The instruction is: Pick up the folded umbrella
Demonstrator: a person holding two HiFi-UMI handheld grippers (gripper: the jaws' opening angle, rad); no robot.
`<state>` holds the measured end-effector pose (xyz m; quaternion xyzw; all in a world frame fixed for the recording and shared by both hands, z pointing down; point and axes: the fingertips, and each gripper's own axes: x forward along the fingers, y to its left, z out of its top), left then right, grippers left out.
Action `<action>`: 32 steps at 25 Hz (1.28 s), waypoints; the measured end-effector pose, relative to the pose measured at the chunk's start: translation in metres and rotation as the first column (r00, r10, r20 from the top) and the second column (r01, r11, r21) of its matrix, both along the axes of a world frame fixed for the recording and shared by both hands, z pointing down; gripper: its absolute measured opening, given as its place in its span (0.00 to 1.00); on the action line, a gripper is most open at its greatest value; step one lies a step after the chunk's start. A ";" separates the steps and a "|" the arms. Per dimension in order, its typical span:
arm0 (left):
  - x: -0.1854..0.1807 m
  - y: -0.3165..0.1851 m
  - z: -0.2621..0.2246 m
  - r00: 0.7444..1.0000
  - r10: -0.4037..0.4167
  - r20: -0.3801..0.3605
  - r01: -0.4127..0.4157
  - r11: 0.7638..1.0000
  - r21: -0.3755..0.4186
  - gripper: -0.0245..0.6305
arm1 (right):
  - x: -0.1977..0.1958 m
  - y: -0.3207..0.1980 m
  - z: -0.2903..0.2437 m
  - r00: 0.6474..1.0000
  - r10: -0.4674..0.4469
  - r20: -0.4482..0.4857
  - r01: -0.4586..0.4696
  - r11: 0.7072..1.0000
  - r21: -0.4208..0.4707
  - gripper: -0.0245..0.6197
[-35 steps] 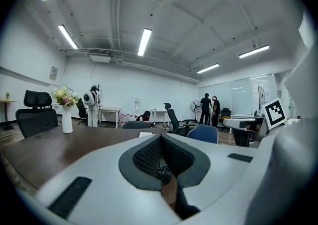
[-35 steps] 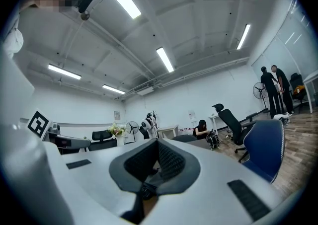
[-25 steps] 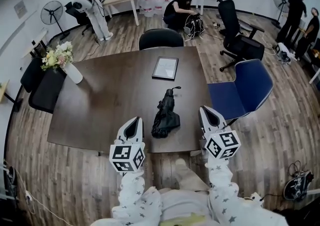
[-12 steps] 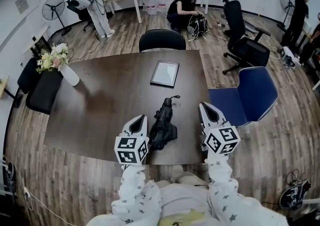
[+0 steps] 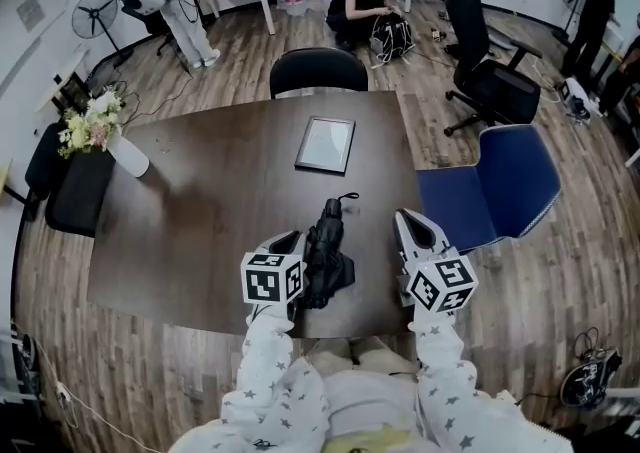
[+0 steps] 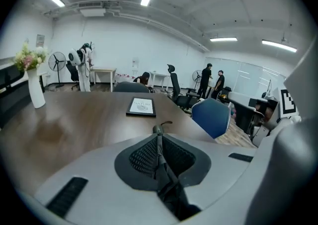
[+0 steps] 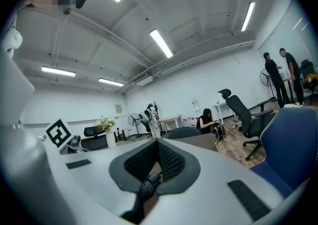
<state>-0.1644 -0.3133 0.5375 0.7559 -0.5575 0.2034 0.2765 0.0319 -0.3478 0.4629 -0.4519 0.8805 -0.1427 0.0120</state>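
Note:
The folded black umbrella [image 5: 327, 256] lies lengthwise on the dark wooden table [image 5: 200, 211], close to its near edge, with its strap loop pointing away from me. My left gripper [image 5: 295, 237] is shut and empty, tilted down right beside the umbrella's left side. In the left gripper view the umbrella's end [image 6: 157, 128] and strap show just past the closed left gripper [image 6: 159, 138]. My right gripper [image 5: 401, 214] hovers to the umbrella's right, apart from it, near the table's right edge. Seen in its own view, the right gripper [image 7: 158, 142] has its jaws together with nothing held.
A framed sheet [image 5: 325, 144] lies mid-table beyond the umbrella. A white vase of flowers [image 5: 100, 136] stands at the far left corner. A black chair [image 5: 320, 69] faces the far edge, and a blue chair [image 5: 500, 181] stands right. Several people work behind.
My left gripper has moved forward and down, closing in on the umbrella's left side. The right gripper has shifted slightly forward over the table's edge.

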 end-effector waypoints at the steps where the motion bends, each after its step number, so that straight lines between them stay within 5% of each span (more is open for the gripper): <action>1: 0.002 -0.004 0.006 1.000 0.009 -0.013 -0.010 0.999 -0.033 0.10 | 0.000 -0.001 0.002 1.000 0.006 0.000 -0.006 1.000 -0.008 0.07; 3: 0.008 -0.012 0.017 0.999 0.033 -0.029 -0.036 0.995 -0.092 0.26 | 0.001 -0.003 0.006 1.000 0.019 0.001 -0.019 1.000 -0.024 0.07; 7: 0.023 -0.024 0.037 0.997 0.080 -0.021 -0.083 0.982 -0.170 0.32 | 0.004 -0.007 0.018 0.999 0.039 0.003 -0.039 0.998 -0.056 0.07; 11: 0.032 -0.028 0.062 0.992 0.128 0.004 -0.123 0.959 -0.255 0.50 | 0.002 -0.008 0.034 0.999 0.048 0.001 -0.048 0.995 -0.085 0.07; 19: 0.041 -0.029 0.114 0.992 0.120 -0.050 -0.130 0.904 -0.407 0.53 | 0.005 -0.012 0.055 0.998 0.068 0.017 -0.065 0.989 -0.130 0.07; 22: 0.041 -0.030 0.118 0.992 0.129 -0.006 -0.118 0.888 -0.444 0.53 | 0.011 -0.014 0.060 0.996 0.084 0.019 -0.081 0.987 -0.141 0.07; 27: 0.041 -0.031 0.128 0.988 0.144 0.059 -0.100 0.877 -0.469 0.53 | 0.018 -0.016 0.064 0.995 0.098 0.021 -0.094 0.984 -0.152 0.07; 32: 0.046 -0.029 0.145 0.990 0.133 0.043 -0.096 0.870 -0.483 0.53 | 0.021 -0.015 0.069 0.994 0.108 0.021 -0.103 0.982 -0.160 0.07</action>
